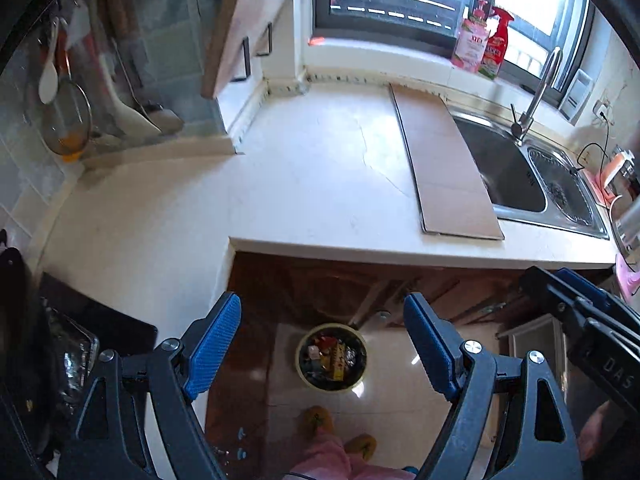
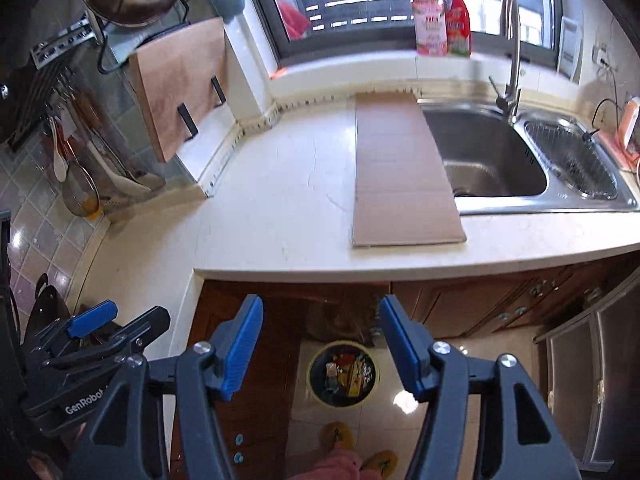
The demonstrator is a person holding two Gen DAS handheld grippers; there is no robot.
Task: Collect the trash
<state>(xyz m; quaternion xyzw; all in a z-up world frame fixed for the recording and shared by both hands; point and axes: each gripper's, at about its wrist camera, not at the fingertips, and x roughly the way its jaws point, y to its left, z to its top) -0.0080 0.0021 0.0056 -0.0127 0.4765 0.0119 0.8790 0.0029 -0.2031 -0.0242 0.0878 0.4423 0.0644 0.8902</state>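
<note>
A round yellow-rimmed trash bin (image 1: 331, 357) stands on the tiled floor below the counter, holding several coloured wrappers. The bin (image 2: 343, 373) lies far beneath both grippers. My left gripper (image 1: 322, 332) is open high above it, nothing between its blue pads. My right gripper (image 2: 320, 334) is open too, with empty jaws. The right gripper (image 1: 576, 300) shows at the right edge of the left wrist view; the left gripper (image 2: 96, 328) shows at the lower left of the right wrist view. A flat cardboard strip (image 2: 404, 172) lies on the white counter (image 2: 280, 200) beside the sink.
A steel double sink (image 2: 500, 164) with a tall faucet (image 2: 512, 60) sits right. Two bottles (image 2: 440, 16) stand on the window sill. A wooden board (image 2: 180, 84) leans at the left, utensils (image 2: 80, 160) hang on the tiled wall. A person's slippers (image 2: 360, 448) stand on the floor.
</note>
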